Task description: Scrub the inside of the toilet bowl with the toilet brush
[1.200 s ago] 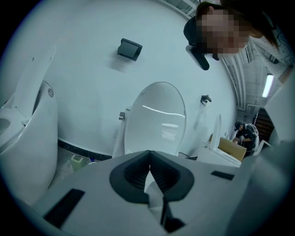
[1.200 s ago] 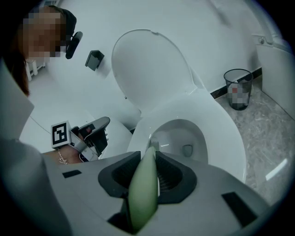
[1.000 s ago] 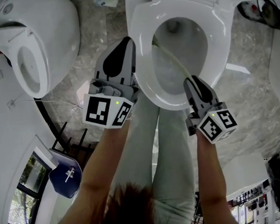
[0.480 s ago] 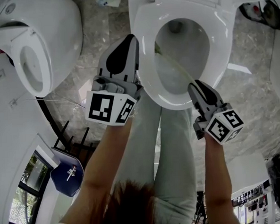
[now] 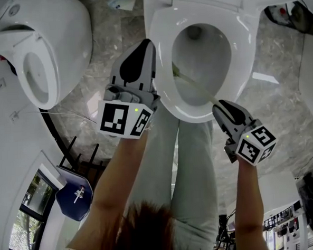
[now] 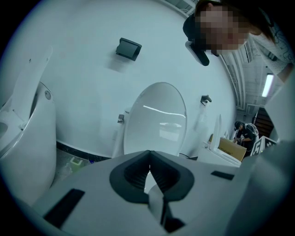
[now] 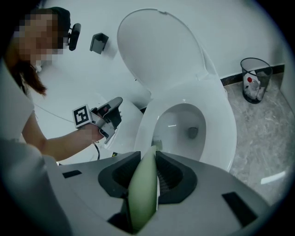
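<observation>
The right tongs (image 7: 154,156) are clamped on the pale green handle of the toilet brush (image 5: 195,84). The handle slants from the near rim down into the toilet bowl (image 5: 245,47), and the bristle head lies against the inner wall on the left side, just under the rim. The left tongs (image 6: 149,161) have their jaws pressed together with nothing between them. They hang outside the bowl, just beside its left rim, above the marbled floor (image 5: 287,103). The lid (image 7: 156,50) stands raised. A second toilet (image 5: 60,27) stands well to the left, and a wire wastebasket (image 7: 255,79) by the wall at right.
</observation>
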`<state>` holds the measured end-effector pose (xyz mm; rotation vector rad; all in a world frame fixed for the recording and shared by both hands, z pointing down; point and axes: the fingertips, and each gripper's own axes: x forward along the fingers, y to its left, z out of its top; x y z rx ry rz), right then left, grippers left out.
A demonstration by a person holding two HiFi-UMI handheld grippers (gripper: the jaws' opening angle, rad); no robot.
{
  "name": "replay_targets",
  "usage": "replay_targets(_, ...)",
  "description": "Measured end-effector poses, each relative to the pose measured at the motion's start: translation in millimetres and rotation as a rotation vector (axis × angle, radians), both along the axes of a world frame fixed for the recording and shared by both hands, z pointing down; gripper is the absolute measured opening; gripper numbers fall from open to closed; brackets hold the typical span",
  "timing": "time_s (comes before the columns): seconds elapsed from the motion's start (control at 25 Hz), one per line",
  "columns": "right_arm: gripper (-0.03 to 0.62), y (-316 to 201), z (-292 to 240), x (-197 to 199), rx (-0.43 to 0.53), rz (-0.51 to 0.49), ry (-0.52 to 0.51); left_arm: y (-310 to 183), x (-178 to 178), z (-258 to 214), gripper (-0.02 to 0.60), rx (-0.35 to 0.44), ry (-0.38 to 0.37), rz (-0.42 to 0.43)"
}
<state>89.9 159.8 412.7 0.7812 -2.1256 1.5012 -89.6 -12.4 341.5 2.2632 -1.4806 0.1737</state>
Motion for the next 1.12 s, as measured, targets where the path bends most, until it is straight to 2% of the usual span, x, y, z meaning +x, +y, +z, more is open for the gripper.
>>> replay_targets(0.28,0.112,15,-5,4,-0.018,-0.079,0.02,1,1,-1,0.003,-0.009,-0.04,0.012)
replay_targets(0.6,0.112,20,-12,-3,0.017,-0.156,0.069,7,3,-8,0.003,-0.006,-0.031,0.012)
replay_targets(1.12,0.112,38,-20,13,-0.025,-0.384,0.153,20,6,-17,0.004,-0.017,-0.021,0.014)
